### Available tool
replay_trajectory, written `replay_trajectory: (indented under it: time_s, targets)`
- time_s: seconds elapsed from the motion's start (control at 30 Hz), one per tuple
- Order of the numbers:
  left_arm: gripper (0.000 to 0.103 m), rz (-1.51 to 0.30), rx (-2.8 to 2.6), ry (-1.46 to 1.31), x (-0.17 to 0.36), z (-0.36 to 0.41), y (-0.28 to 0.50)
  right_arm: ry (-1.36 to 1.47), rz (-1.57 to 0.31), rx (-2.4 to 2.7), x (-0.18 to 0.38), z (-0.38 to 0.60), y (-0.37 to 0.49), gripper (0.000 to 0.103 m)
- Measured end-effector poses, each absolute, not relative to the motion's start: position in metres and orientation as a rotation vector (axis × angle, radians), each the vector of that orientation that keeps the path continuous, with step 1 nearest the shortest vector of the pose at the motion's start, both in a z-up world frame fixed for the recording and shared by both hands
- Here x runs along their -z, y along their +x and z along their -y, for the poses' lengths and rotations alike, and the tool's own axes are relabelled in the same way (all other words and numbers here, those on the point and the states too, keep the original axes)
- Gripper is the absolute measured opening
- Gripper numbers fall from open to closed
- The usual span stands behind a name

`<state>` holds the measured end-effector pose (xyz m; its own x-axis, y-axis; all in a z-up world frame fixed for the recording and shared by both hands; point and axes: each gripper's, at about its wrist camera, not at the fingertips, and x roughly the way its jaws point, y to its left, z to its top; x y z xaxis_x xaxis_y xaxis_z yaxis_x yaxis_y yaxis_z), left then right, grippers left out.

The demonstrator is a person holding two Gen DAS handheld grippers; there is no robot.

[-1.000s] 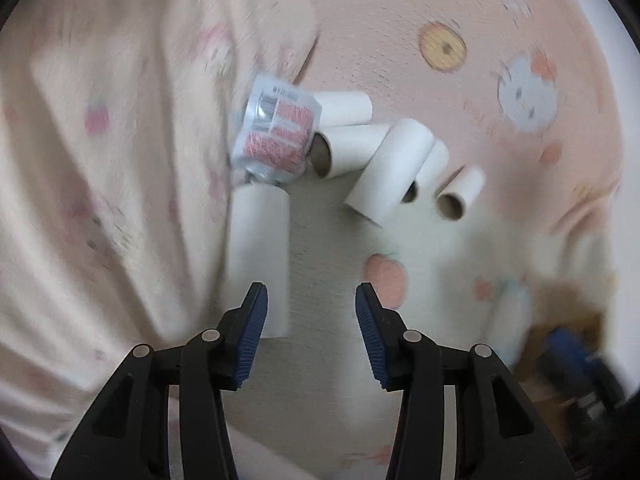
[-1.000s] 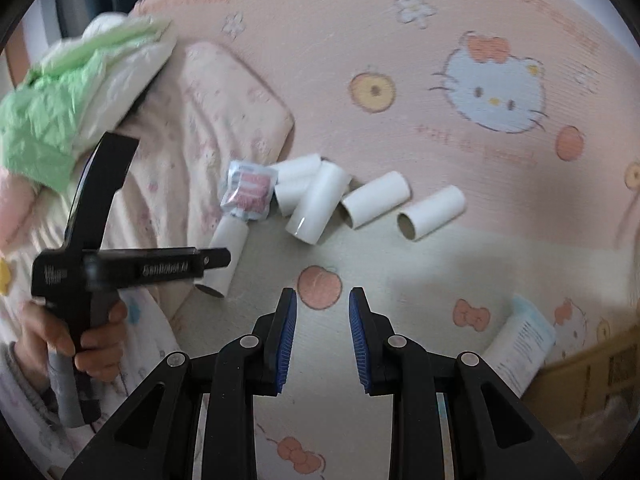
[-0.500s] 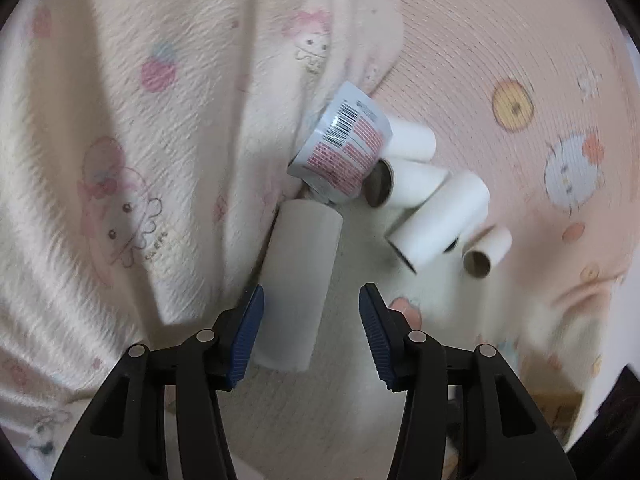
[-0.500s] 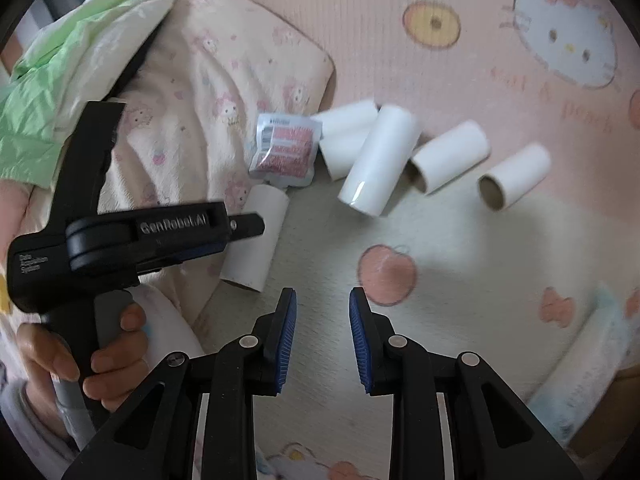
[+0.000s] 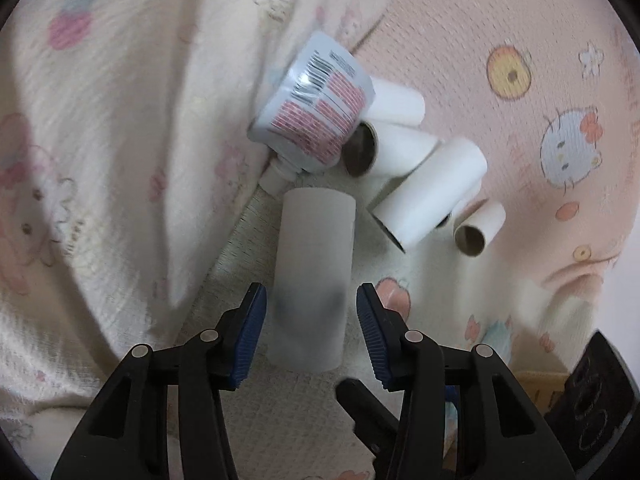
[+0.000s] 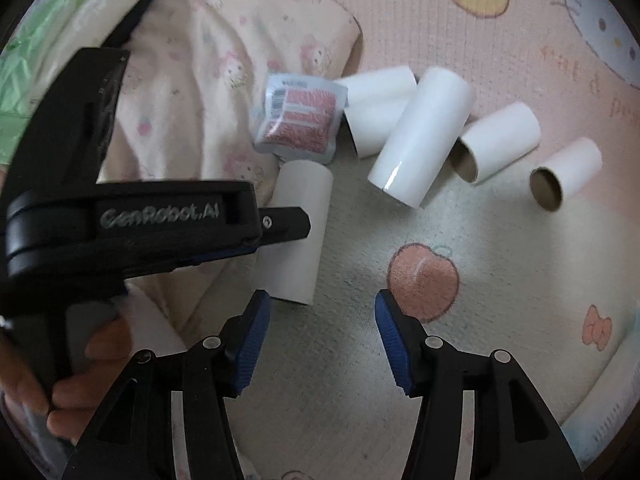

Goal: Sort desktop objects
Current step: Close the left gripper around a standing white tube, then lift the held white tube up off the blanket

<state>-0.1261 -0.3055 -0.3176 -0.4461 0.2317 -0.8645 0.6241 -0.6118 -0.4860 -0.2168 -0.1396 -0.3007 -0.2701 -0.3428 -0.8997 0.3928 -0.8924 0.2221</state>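
Left wrist view: the left claw (image 5: pixel 308 332) stands spread, its blue ribbed pads either side of the near end of a white cardboard tube (image 5: pixel 314 276) that lies lengthwise on a cream and pink cartoon-print mat (image 5: pixel 500 20); a gap shows at each pad, so nothing is pinched yet. Just beyond the tube's far end lies a silvery foil pouch with pink print and a white spout (image 5: pixel 316 120), resting against a cream cartoon-print blanket (image 5: pixel 120 140), with a cluster of further white cardboard tubes (image 5: pixel 428 188) to its right. The tube between the pads is judged light, hollow and easily crushed, with a smooth curved wall that may roll or slip; a gentle hold across its middle, pads square to the wall, seems best. Right wrist view: the right claw (image 6: pixel 320 336) has just been opening and now stands spread over bare mat (image 6: pixel 500 280) beside a peach motif, with nothing between its pads. The same tube (image 6: pixel 298 236) lies up and to the left, partly behind the black body of the left gripper, which the person's hand (image 6: pixel 60 392) grips. The pouch (image 6: pixel 300 120) lies just above it, and four more tubes (image 6: pixel 420 132) fan out to the right, two showing brown open ends. The pouch is judged soft and slick, better taken by its flat edge.
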Motion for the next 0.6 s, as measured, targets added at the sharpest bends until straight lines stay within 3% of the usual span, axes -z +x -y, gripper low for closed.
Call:
replay_trajectory:
  time_s: [0.2,0.6]
  targets:
    - [0.045,-1.17,2.159,1.531,0.323,0.295,-0.133,1.554,0.006,2.144,0.316,0.14,-0.226,0.052]
    - [0.045,-1.231,2.213,1.605,0.326,0.282,-0.133,1.545,0.078,2.131,0.316,0.136,-0.232,0.051]
